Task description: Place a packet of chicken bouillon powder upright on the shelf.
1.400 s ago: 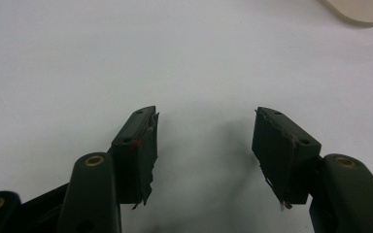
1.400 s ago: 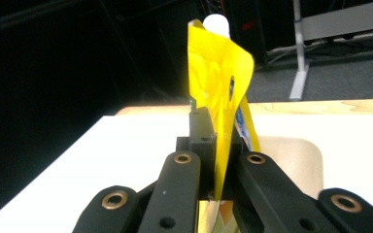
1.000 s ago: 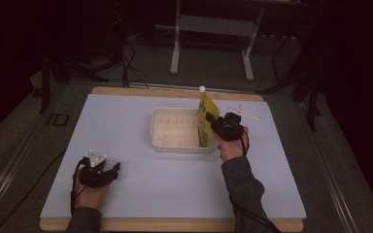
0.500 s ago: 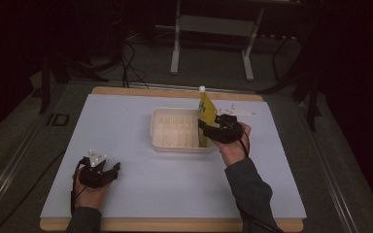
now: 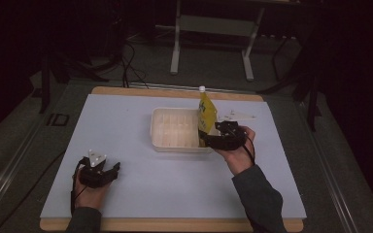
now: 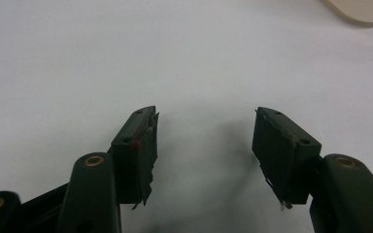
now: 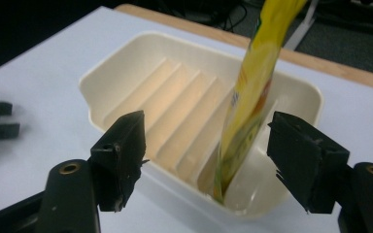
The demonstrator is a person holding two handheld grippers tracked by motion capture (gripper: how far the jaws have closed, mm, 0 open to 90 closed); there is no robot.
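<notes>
We read this as the letting-go step: the yellow pouch point(image 5: 206, 114) has been stood in the cream tray point(image 5: 175, 144), and our right tool point(image 5: 212, 137) is letting it go. In the right gripper view the pouch point(image 7: 248, 97) stands nearly upright in the tray's point(image 7: 126, 63) rightmost slot, its lower edge down between two ribs, its white cap at the top in the high view. The right tool's point(image 7: 206, 155) jaws have just been opening and now stand spread wide, one on each side of the pouch's foot; neither pad presses on it, so nothing is pinched. The pouch leans a little and seems to rest against the tray's end wall, though we cannot tell how firmly the slot holds it.

Our left tool point(image 5: 109, 171) sits on the table point(image 5: 126, 116) near the front left, well apart from the tray. Its jaws are spread too, with only bare white surface between them in the left gripper view point(image 6: 204, 145).

Next, we judge, the right tool must back straight out toward us, keeping the jaws wide so neither pad clips the pouch and tips it over. The near pad sits close to the tray's rim, so a slight lift first would help. A small white piece point(image 5: 238, 115) lies beyond the tray on the right, untouched.
</notes>
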